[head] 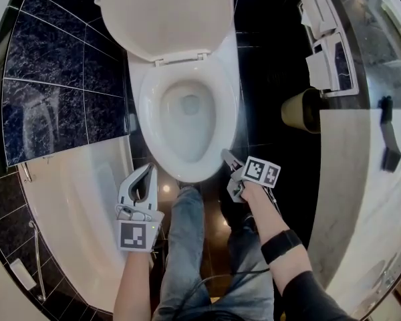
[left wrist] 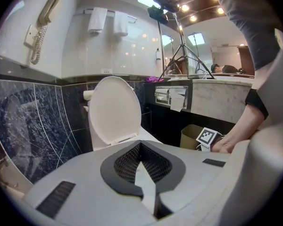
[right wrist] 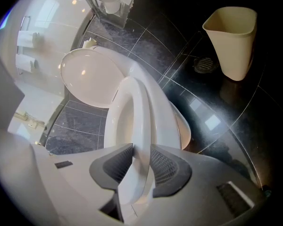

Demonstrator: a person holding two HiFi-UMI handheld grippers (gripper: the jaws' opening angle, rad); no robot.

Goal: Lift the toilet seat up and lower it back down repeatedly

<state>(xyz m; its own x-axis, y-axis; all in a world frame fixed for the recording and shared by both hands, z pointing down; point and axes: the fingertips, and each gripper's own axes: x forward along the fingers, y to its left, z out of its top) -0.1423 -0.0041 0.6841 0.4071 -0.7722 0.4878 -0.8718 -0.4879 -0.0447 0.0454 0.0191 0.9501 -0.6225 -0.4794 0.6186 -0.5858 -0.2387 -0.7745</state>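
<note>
Stood in blue jeans (head: 187, 246) at the front of the toilet bowl (head: 187, 122), one gripper in each hand. Had a white bathtub (head: 73, 199) close on the left. Held the left gripper (head: 149, 172) just beside the bowl's front-left edge, with jaws pressed together on nothing. Clamped the right gripper (head: 226, 156) on the front-right rim of the toilet seat (head: 149, 105), pinching the white edge between both ribbed pads (right wrist: 167, 166) in the right gripper view. Had that seat low at the bowl's rim; impossible to tell whether resting there or slightly raised. Showed the lid (head: 164, 15) upright at the back, beyond the seat. Shared the dark tiled floor (head: 260, 99) with a beige waste bin (head: 301, 109) to the right of the bowl, well apart from it. Faced, farthest off in the left gripper view, white wall panels (left wrist: 132, 46) hung with a corded wall phone (left wrist: 40, 32) and folded towels (left wrist: 106, 20) on a rail.
</note>
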